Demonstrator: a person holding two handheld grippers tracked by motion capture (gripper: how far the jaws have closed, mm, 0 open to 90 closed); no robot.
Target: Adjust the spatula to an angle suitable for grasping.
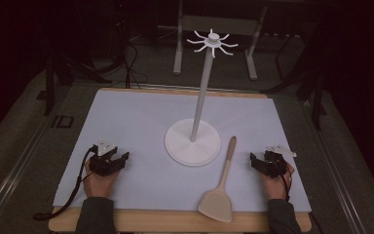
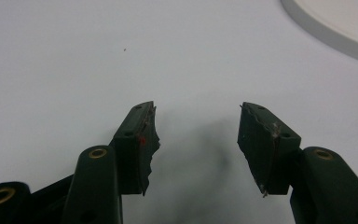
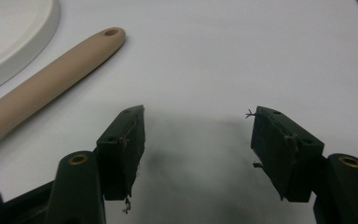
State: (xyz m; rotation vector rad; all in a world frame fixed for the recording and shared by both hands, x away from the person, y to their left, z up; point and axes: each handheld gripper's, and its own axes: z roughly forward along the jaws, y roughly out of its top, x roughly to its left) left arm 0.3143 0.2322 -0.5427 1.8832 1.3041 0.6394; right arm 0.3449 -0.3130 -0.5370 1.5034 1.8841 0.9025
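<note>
A tan spatula (image 1: 220,186) lies on the white mat, its blade near the front edge and its handle (image 3: 46,81) pointing away toward a white stand. That stand has a round base (image 1: 193,142), a tall pole (image 1: 202,90) and a crown of small hooks (image 1: 213,42). My left gripper (image 1: 119,157) rests on the mat left of the base, open, with nothing between its jaws (image 2: 196,125). My right gripper (image 1: 256,158) rests right of the spatula handle, also open and empty (image 3: 198,126).
The white mat (image 1: 136,114) covers a wooden table (image 1: 175,220). Metal frame legs (image 1: 177,53) and cables stand on the dark floor behind. The stand's base rim (image 2: 331,32) shows at the upper right of the left gripper view.
</note>
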